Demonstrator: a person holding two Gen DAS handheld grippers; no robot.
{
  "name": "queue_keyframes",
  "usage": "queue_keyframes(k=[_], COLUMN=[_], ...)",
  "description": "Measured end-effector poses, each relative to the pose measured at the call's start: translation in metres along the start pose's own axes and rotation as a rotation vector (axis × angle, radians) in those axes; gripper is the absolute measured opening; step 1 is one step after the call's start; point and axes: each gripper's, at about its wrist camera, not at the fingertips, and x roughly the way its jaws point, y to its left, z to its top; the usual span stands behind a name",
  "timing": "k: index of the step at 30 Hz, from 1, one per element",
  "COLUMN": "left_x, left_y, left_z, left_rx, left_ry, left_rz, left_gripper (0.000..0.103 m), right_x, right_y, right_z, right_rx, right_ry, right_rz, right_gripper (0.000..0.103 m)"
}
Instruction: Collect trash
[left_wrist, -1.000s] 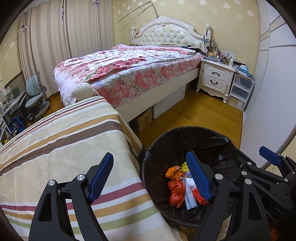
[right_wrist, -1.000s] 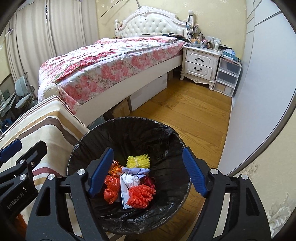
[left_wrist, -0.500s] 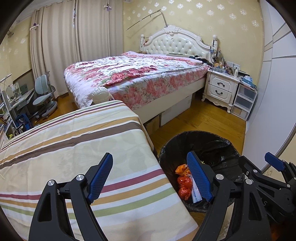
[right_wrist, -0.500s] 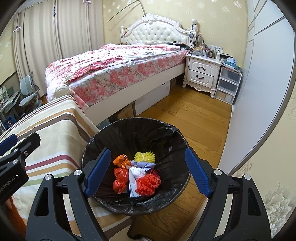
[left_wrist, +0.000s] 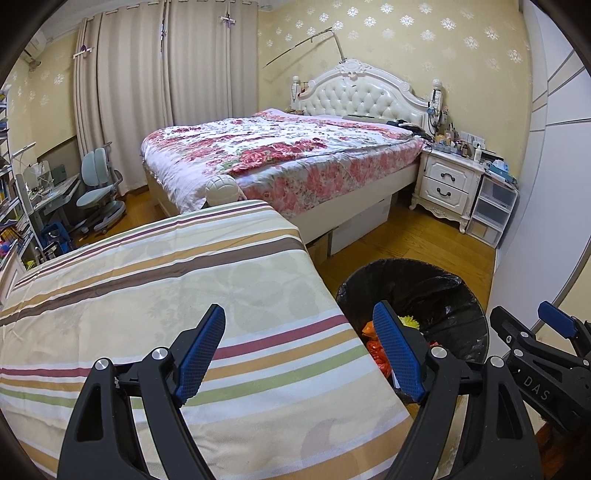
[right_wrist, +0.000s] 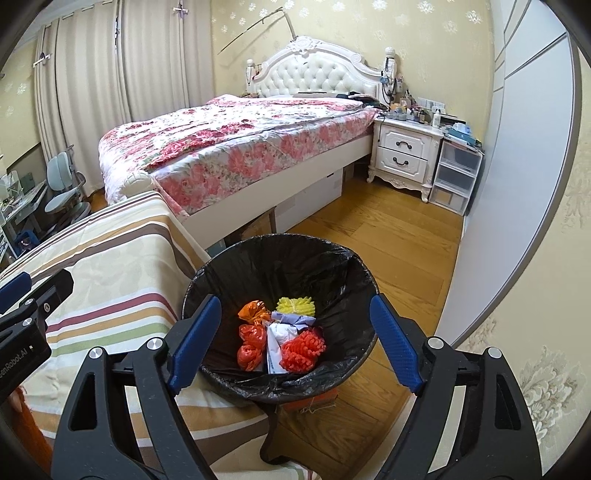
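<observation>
In the left wrist view, the left claw (left_wrist: 299, 354) fills the bottom of the frame with its blue-padded fingers (left_wrist: 199, 350) spread wide and nothing between them. It hangs over a surface covered by a striped cloth (left_wrist: 147, 295), which takes up the lower left and centre of the frame. At the lower right sits a waste bin (left_wrist: 443, 291) lined with a black bag, just beside the edge of the striped cloth; scraps of orange and yellow trash show inside it, partly hidden behind the claw's right-hand finger. At the far right edge of the frame, part of the right claw's black body shows.

In the right wrist view, the right claw (right_wrist: 295, 343) also stands apart and empty, its fingers (right_wrist: 195, 339) framing the waste bin (right_wrist: 221, 269) in the lower centre. Inside the bin lie a yellow fuzzy ball (right_wrist: 295, 305), a red fuzzy ball (right_wrist: 303, 349), crumpled orange plastic bags (right_wrist: 252, 334) and a white paper wrapper (right_wrist: 279, 338), all bunched together at the bottom. The striped cloth (right_wrist: 110, 266) touches the bin's left side.

In the upper centre of both frames stands a bed with a floral quilt (right_wrist: 229, 136) and a white tufted headboard (right_wrist: 314, 74), on a wooden floor (right_wrist: 388, 236). A white nightstand (right_wrist: 404, 151) stands at the upper right, and curtains (right_wrist: 110, 74) hang at the upper left.
</observation>
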Motion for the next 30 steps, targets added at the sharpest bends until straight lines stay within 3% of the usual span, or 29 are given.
queue_keyframes(k=[30], left_x=[-0.0050], left_y=[0.0040], left_z=[-0.0042], left_rx=[-0.005], left_ry=[0.003], left_rz=[-0.004], left_gripper=[0.080], right_x=[-0.0045], right_y=[0.0016], right_z=[-0.0011], right_rx=[-0.003], right_ry=[-0.007], right_rz=[0.001], right_gripper=[0.081])
